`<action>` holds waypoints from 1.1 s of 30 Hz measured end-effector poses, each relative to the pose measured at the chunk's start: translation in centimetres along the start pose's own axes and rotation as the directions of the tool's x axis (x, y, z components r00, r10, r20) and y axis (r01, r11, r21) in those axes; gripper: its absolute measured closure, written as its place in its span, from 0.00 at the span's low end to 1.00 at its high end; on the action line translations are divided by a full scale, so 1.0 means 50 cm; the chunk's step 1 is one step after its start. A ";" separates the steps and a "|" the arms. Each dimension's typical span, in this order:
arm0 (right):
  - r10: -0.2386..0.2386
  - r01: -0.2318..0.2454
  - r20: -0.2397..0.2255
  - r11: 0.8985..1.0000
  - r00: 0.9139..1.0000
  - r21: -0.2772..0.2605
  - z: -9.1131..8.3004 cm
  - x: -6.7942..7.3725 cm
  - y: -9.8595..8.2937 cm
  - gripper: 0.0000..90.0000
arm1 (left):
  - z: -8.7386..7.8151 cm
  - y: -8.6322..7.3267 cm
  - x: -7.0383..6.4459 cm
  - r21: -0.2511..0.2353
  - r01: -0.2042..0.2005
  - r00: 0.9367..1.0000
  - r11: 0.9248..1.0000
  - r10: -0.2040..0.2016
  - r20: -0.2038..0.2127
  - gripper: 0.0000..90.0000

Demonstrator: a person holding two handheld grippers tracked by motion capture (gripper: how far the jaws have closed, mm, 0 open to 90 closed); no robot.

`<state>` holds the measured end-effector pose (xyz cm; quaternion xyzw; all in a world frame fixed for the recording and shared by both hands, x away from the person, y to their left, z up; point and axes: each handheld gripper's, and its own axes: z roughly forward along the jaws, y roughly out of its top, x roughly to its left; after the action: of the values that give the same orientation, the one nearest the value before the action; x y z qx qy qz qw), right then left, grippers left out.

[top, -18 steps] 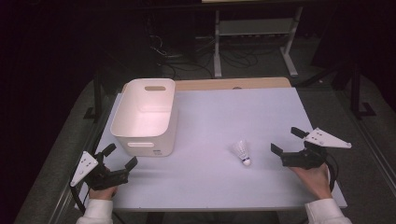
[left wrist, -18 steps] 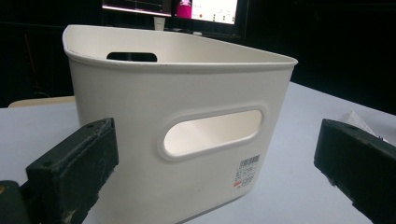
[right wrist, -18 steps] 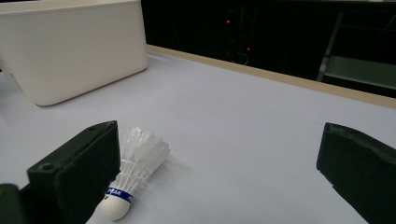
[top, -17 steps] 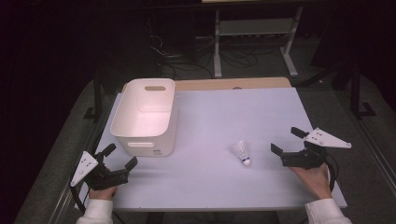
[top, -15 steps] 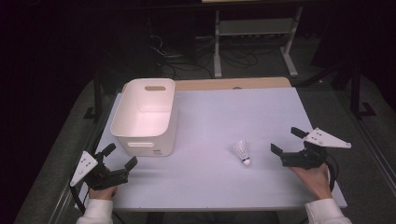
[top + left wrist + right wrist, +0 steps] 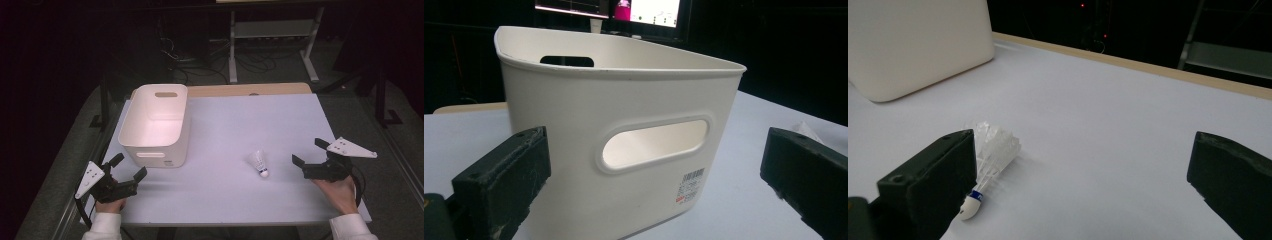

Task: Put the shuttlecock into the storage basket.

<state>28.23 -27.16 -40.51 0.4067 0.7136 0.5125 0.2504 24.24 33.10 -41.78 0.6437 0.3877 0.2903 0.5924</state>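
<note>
Shuttlecock point(image 6: 258, 164) lies on its side on the white table point(image 6: 240, 125), lower right of centre in the high view, cork end toward the bottom edge. Right gripper point(image 6: 311, 159) near it at lower right, jaws apart, apparently not touching. Left gripper point(image 6: 128, 169) lower left, jaws apart, just below the white bin point(image 6: 155, 125), facing its handle slot.

In the left gripper view the white bin point(image 6: 624, 130) runs off the bottom edge, so its base is cut away, and the small print on the barcode label point(image 6: 689, 185) at lower right is too fine to read. In the right gripper view the bin fills the upper left corner with its top cropped, and the near jaw at lower left covers part of the shuttlecock point(image 6: 990, 160).
</note>
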 end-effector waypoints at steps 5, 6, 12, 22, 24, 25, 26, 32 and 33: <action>0.004 -0.004 -0.005 1.000 1.000 0.020 -0.001 0.000 0.000 0.00 | 0.000 0.000 0.000 0.000 0.004 1.000 1.000 -0.004 -0.001 0.00; 0.004 -0.004 -0.008 1.000 1.000 0.023 -0.001 0.001 0.000 0.00 | 0.000 0.000 0.000 0.001 0.004 1.000 1.000 -0.004 -0.002 0.00; 0.001 0.000 -0.021 0.999 1.000 0.047 0.008 0.007 0.003 0.00 | 0.001 0.000 0.000 -0.002 0.003 1.000 1.000 -0.003 -0.001 0.00; -0.014 0.020 -0.049 0.994 0.999 0.112 0.026 0.016 0.016 0.00 | 0.000 0.000 0.000 0.000 0.003 1.000 1.000 -0.003 0.001 0.00; -0.011 0.017 -0.054 0.992 0.998 0.125 0.028 0.019 0.019 0.00 | 0.000 0.000 0.000 0.000 0.005 1.000 1.000 -0.005 0.000 0.00; -0.016 0.024 -0.057 0.992 0.998 0.128 0.030 0.019 0.020 0.00 | 0.000 0.000 0.000 0.001 0.005 1.000 1.000 -0.005 0.000 0.00; -0.015 0.023 -0.059 0.991 0.998 0.134 0.031 0.020 0.021 0.00 | 0.000 0.000 0.000 0.002 0.005 1.000 1.000 -0.005 0.000 0.00; -0.007 0.020 -0.071 0.982 0.997 0.186 0.039 0.025 0.028 0.00 | 0.000 0.000 0.000 0.000 0.006 1.000 1.000 -0.006 0.002 0.00; -0.008 0.022 -0.073 0.981 0.997 0.195 0.040 0.026 0.030 0.00 | 0.000 0.000 0.000 -0.001 0.008 1.000 1.000 -0.008 0.002 0.00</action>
<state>29.55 -24.82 -39.73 0.4052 0.7722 0.4522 0.1871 24.27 33.11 -41.77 0.6422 0.3894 0.2876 0.5943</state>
